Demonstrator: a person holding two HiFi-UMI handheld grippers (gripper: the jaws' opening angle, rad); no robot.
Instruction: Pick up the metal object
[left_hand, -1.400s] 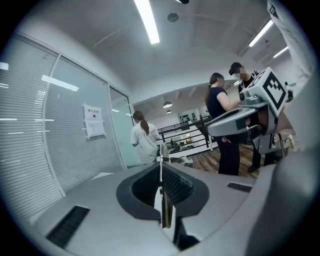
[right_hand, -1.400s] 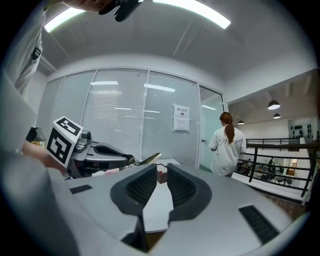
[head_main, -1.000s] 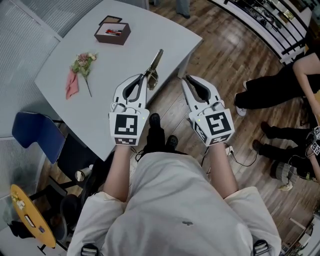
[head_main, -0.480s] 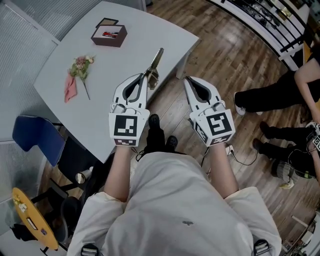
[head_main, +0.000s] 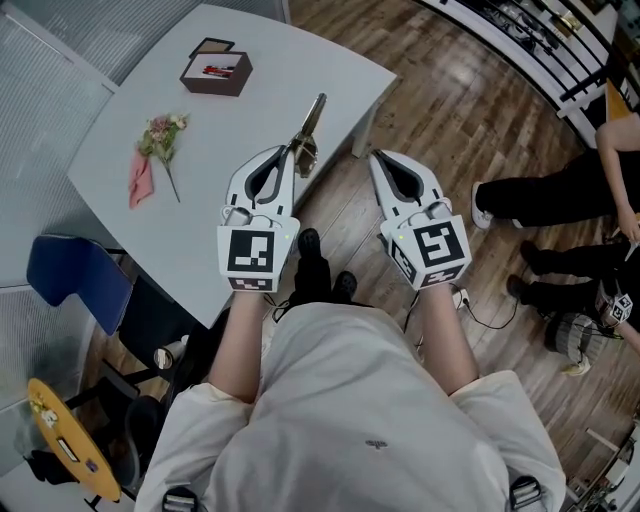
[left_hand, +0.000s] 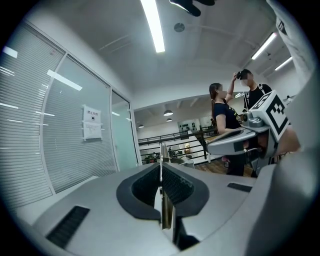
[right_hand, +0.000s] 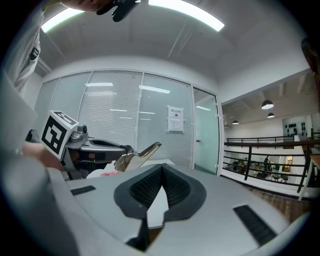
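Note:
A long brass-coloured metal object (head_main: 308, 130) sticks out forward from my left gripper (head_main: 290, 152), which is shut on its near end above the grey table's (head_main: 220, 215) edge. In the left gripper view its thin edge (left_hand: 164, 210) runs between the closed pads. In the right gripper view the metal object (right_hand: 141, 153) shows to the left, in the air, tilted upward. My right gripper (head_main: 375, 158) is held beside the left one over the wooden floor, shut with nothing in it (right_hand: 161, 169).
On the table lie a brown box (head_main: 215, 70) at the far side and a flower with a pink cloth (head_main: 152, 150) to the left. A blue chair (head_main: 72, 280) stands at the table's left. People (head_main: 560, 195) are at the right.
The right gripper's jaws have closed together. Both grippers stay almost in place, and the left one keeps its hold on the metal object.

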